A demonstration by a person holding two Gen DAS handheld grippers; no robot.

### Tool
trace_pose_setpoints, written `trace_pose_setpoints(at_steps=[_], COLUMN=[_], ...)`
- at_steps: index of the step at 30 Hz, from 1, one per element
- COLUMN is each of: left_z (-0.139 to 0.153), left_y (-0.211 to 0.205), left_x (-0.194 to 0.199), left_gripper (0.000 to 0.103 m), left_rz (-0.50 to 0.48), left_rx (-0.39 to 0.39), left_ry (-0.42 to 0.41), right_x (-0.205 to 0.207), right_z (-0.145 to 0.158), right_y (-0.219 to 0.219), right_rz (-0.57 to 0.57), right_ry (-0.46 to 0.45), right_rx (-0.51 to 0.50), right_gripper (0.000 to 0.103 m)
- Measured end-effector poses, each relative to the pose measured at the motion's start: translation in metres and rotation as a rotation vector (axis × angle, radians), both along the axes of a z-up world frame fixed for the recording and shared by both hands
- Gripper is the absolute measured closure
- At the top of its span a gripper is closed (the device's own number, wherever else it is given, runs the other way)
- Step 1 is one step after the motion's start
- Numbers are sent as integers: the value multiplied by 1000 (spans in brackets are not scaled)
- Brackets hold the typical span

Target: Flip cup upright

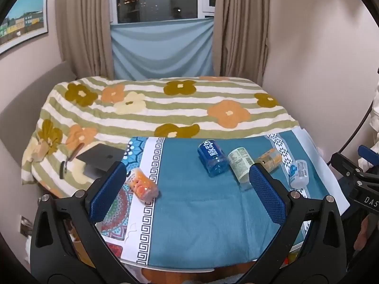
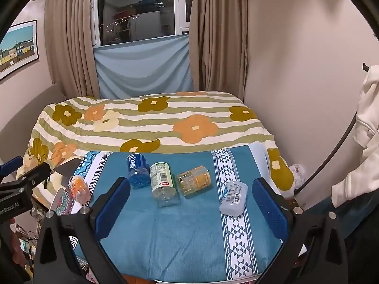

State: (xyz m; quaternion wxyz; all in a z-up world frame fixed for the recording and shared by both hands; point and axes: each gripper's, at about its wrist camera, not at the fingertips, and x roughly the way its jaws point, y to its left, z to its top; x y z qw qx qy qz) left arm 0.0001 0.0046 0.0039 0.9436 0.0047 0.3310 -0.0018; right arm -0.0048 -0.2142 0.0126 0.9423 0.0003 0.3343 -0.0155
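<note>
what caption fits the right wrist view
Open right gripper hovering over five cups lying on their sides on a blue cloth.

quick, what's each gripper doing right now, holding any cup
Left gripper: open, holding nothing.
Right gripper: open, holding nothing.

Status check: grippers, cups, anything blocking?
Left gripper and right gripper open, empty. Five cups on their sides, blue cup among them. Nothing blocking.
</note>
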Motion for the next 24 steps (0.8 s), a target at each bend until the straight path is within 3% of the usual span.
trace_pose_setpoints(at_steps=[24], left_z=[5], left_y=[3], left_x=[-3], left_gripper=[0], left_rz=[13], left_rx=[-1], left_ry=[-7], right_x=[-2], right_z=[4], right_y=[0], right_rz=[24], right_ry=[-1], right_rx=[16], right_gripper=[0])
